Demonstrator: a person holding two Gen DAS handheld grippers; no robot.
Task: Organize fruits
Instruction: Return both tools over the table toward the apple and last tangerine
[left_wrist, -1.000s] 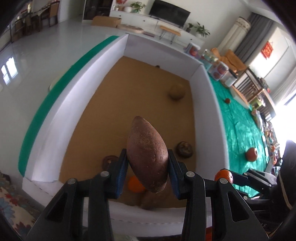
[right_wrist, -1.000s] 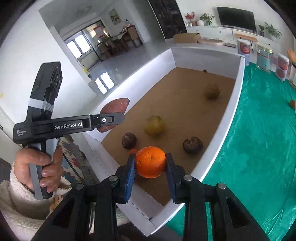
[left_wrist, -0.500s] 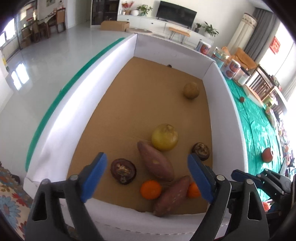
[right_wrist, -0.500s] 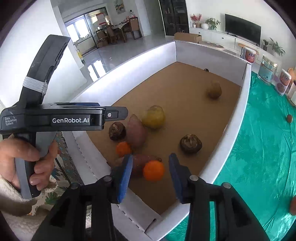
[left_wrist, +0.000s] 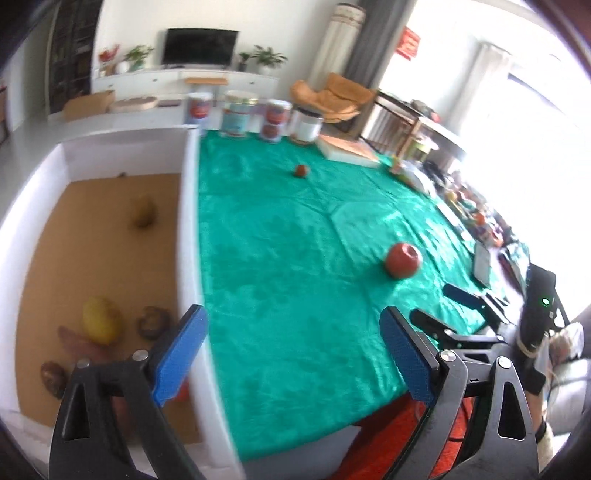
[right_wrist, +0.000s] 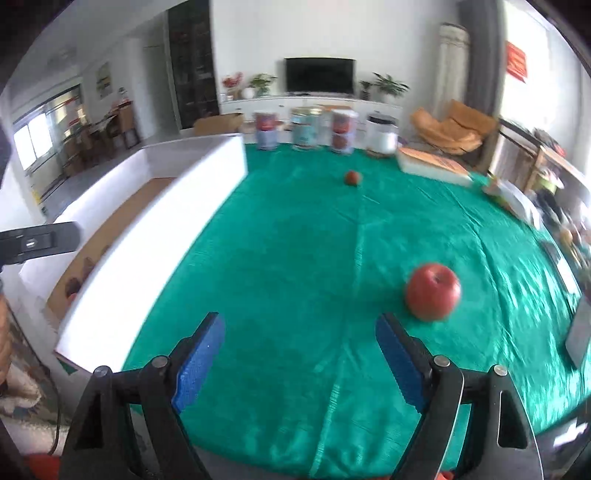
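A red apple (left_wrist: 402, 260) (right_wrist: 433, 291) lies on the green tablecloth (left_wrist: 295, 258) (right_wrist: 295, 258), and a smaller red fruit (left_wrist: 301, 170) (right_wrist: 352, 178) lies farther back. The white box (left_wrist: 188, 229) (right_wrist: 155, 236) on the left holds a yellow fruit (left_wrist: 100, 320), a sweet potato (left_wrist: 79, 345), dark round fruits (left_wrist: 153, 322) and a brownish fruit (left_wrist: 144, 213). My left gripper (left_wrist: 293, 354) is open and empty over the cloth beside the box's right wall. My right gripper (right_wrist: 297, 363) is open and empty, near the apple. The right gripper also shows at the lower right of the left wrist view (left_wrist: 476, 306).
Several tins (left_wrist: 255, 116) (right_wrist: 306, 129) and a flat white box (left_wrist: 349, 151) (right_wrist: 434, 166) stand along the cloth's far edge. Clutter lines the right edge of the table (left_wrist: 476, 221). The table's front edge is close below both grippers.
Both grippers let go of their loads, the sweet potato and the orange, into the box, opened wide, and swung right from above the box to over the green cloth.
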